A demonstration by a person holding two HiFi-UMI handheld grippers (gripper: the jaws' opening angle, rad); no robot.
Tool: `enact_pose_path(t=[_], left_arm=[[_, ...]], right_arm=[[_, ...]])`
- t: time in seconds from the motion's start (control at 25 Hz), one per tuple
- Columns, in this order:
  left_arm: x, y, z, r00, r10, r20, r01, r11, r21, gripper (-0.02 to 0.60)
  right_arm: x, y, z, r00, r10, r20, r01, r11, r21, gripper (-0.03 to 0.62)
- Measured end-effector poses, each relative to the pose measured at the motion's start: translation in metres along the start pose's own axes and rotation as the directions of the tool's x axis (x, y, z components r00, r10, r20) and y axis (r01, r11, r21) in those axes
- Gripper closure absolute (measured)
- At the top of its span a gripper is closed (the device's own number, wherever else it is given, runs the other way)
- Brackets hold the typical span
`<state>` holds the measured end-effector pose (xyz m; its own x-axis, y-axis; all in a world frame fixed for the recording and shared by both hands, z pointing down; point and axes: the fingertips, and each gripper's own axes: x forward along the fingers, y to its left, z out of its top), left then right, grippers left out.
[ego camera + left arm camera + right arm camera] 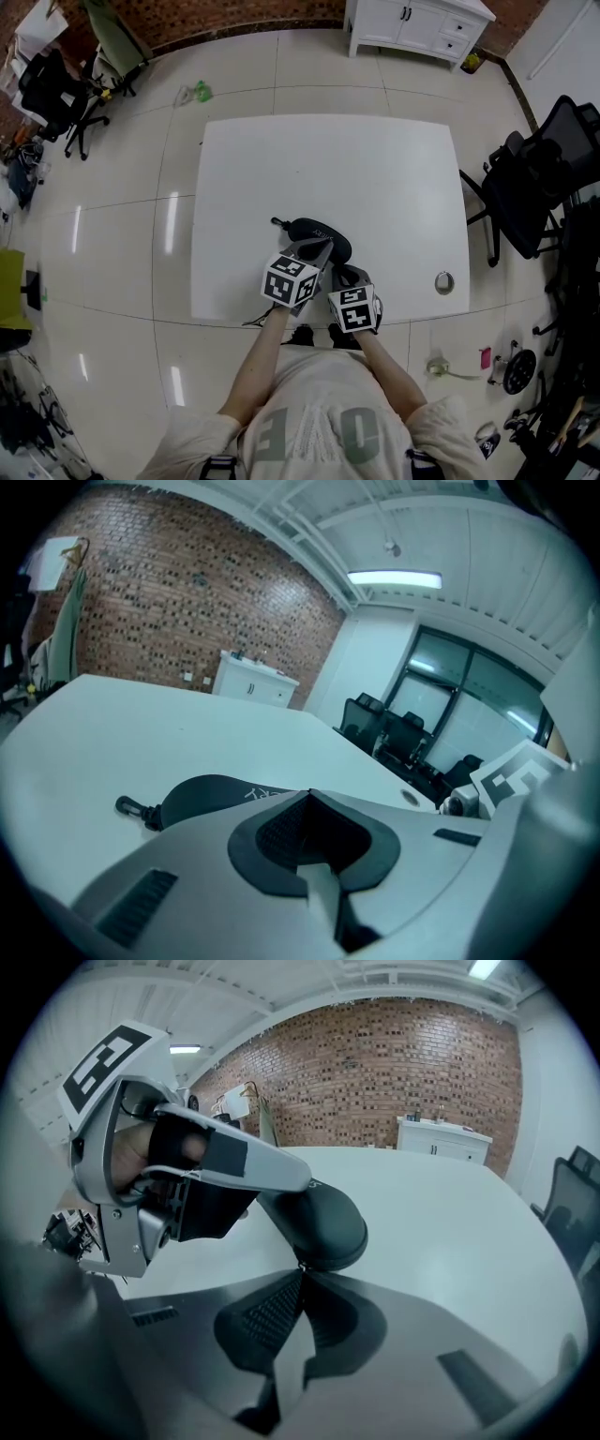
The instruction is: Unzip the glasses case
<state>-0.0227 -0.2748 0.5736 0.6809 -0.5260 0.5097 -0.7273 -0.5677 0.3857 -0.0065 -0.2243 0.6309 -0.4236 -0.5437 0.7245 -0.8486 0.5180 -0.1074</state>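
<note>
A black oval glasses case (319, 232) lies near the front edge of the white table (375, 169), with a small clip (127, 807) on its left end. My left gripper (317, 249) is shut, and its tips rest against the case (211, 794) from the near side. In the right gripper view its finger lies across the top of the case (323, 1222). My right gripper (300, 1271) is shut, with its tips meeting on the small zipper pull at the near right end of the case. In the head view the right gripper (345, 274) sits just right of the left one.
A round cable hole (443, 281) sits in the table's front right corner. Black office chairs (530, 192) stand to the right of the table, another chair (56, 94) at far left, and a white cabinet (417, 23) behind.
</note>
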Motion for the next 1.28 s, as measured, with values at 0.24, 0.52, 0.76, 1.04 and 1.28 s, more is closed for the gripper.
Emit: enact_pose_path(t=[0.24, 0.52, 0.76, 1.04, 1.28], left_arm=[[0.007, -0.008, 0.023, 0.997, 0.062, 0.036, -0.065, 0.995, 0.078, 0.577], [0.021, -0.016, 0.0, 0.994, 0.052, -0.101, -0.04, 0.993, 0.112, 0.577], [0.02, -0.014, 0.0, 0.996, 0.047, -0.08, -0.042, 0.997, 0.058, 0.577], [0.023, -0.017, -0.001, 0.997, 0.038, -0.07, -0.036, 0.999, 0.028, 0.577], [0.022, -0.015, 0.002, 0.998, 0.057, -0.033, -0.058, 0.998, -0.014, 0.577]], right_arm=[[-0.004, 0.012, 0.0, 0.999, 0.045, -0.02, -0.046, 0.996, -0.074, 0.594], [-0.006, 0.021, -0.008, 0.995, 0.096, -0.043, -0.099, 0.99, -0.101, 0.594], [-0.012, -0.015, -0.012, 0.999, 0.041, -0.032, -0.044, 0.993, -0.105, 0.594], [-0.001, -0.04, 0.001, 0.995, 0.068, -0.069, -0.087, 0.939, -0.333, 0.594], [0.0, -0.039, 0.004, 0.984, 0.148, -0.096, -0.175, 0.891, -0.418, 0.594]])
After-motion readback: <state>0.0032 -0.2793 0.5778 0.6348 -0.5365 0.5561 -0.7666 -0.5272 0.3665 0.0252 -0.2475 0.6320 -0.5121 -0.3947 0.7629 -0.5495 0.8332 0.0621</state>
